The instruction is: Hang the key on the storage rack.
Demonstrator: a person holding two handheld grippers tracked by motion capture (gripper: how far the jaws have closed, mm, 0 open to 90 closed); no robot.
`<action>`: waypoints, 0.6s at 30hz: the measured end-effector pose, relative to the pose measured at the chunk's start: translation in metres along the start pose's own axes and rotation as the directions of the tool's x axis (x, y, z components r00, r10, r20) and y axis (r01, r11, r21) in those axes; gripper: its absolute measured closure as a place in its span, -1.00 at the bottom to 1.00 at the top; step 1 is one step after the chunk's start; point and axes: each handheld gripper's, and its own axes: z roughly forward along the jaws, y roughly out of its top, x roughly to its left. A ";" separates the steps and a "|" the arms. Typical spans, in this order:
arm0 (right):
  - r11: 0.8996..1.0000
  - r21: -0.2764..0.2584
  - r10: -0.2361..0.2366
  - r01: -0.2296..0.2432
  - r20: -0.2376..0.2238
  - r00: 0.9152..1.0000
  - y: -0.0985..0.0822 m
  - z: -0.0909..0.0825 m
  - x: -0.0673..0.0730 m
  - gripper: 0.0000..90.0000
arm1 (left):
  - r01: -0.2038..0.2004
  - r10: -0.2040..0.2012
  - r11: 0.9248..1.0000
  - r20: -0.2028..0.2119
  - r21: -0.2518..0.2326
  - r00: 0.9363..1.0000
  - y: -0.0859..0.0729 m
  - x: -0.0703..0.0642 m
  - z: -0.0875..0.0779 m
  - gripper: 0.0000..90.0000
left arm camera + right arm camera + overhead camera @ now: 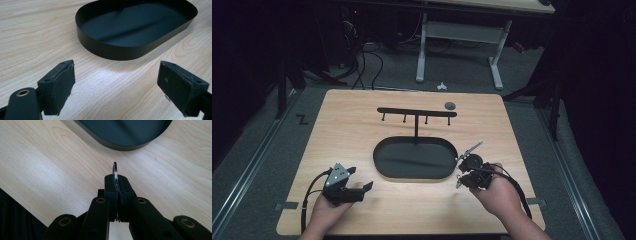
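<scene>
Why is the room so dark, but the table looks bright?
High view: light falls on the wooden table, the floor and room behind stay dim. Left gripper view: a bright shine lies on the wood before the black tray. Right gripper view: the close jaws look blurry.

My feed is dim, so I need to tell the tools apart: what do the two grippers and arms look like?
Both grippers are black. The left gripper carries a grey three-cornered plate on top and a black cable looping back past the wrist; its fingers are blocky, flat-faced pads. The right gripper has brass-coloured rivets on its links and its own black cable. The forearms are bare, with no sleeves.
</scene>
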 end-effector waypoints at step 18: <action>0.995 0.091 0.037 -0.039 0.026 0.999 0.039 -0.036 -0.015 0.96 | 0.005 -0.005 1.000 -0.001 0.001 1.000 -0.001 0.001 -0.001 -0.66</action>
